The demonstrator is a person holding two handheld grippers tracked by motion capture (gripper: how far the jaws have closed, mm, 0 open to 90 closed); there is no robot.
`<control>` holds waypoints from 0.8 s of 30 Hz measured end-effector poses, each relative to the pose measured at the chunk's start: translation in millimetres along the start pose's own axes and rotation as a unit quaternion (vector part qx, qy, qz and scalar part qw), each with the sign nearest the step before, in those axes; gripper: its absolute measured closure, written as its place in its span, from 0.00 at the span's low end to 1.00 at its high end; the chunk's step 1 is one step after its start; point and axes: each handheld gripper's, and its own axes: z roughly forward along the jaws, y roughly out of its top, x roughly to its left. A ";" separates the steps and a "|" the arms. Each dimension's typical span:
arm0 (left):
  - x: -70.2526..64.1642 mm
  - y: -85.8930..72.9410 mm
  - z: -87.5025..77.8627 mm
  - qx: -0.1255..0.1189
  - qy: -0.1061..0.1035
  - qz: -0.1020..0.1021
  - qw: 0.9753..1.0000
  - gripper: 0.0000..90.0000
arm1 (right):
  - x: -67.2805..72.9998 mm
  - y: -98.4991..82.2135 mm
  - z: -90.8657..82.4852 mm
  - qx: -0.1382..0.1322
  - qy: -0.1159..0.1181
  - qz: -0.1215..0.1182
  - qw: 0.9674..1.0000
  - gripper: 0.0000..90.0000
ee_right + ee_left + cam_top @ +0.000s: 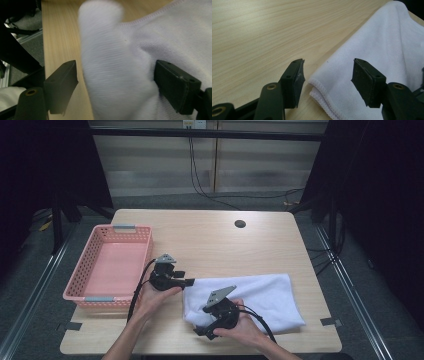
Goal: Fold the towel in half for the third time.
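A white towel lies folded on the wooden table, toward the front right. My left gripper is at the towel's left end. In the left gripper view its jaws stand open, with the towel's hemmed corner lying between them and no pad pressing on it. My right gripper is at the towel's front left corner. In the right gripper view the right gripper stands wide open around a raised fold of towel; the left pad is clear of the cloth.
A pink perforated basket with grey handles stands empty at the table's left. A round cable hole sits near the far edge. Bare wood stretches behind the towel. Tape marks lie at the front corners.
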 end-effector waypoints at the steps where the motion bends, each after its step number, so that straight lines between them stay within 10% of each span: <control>1: 0.0 0.0 0.0 0.000 0.000 0.000 1.000 0.47 | 0.2 -1.2 2.0 -0.005 -0.006 -0.009 1.000 0.23; 8: 3.7 0.6 -1.6 -0.011 0.017 -0.016 1.000 0.45 | 10.7 -4.9 5.4 -0.004 -0.066 -0.062 0.996 0.34; 10: 7.9 0.2 -2.0 -0.015 0.022 -0.027 0.999 0.44 | 10.5 -5.0 3.4 0.000 -0.095 -0.082 0.992 0.55; 24: 19.6 -10.7 10.6 0.021 0.037 -0.042 0.998 0.41 | -4.1 -3.4 -3.1 -0.012 -0.081 -0.012 0.997 0.83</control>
